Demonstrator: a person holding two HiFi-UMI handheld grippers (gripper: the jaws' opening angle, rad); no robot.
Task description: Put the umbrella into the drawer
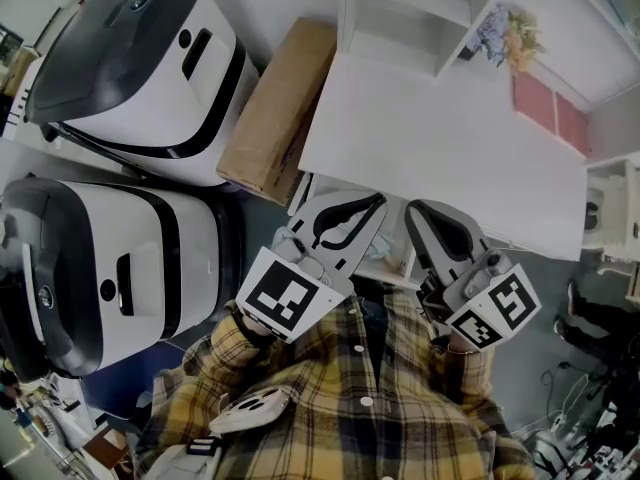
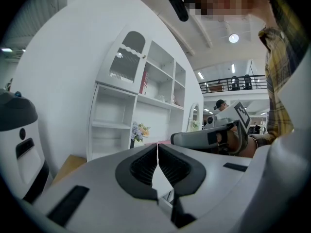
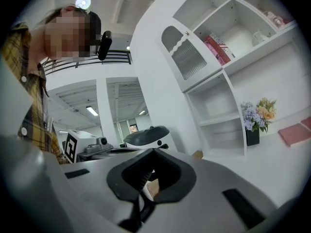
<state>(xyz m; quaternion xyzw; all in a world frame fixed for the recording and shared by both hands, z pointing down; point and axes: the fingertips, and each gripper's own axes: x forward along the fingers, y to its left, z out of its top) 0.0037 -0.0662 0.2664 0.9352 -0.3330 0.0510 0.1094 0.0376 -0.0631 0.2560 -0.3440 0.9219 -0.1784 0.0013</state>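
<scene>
L tongs (image 1: 378, 201) & R tongs (image 1: 414, 209) are hovering closed & empty just before the counter (image 1: 440, 158); no umbrella or drawer is showing, so progress unclear.

Box (image 1: 280, 108) left of desk (image 1: 440, 158); flowers (image 1: 508, 36) on desk
</scene>
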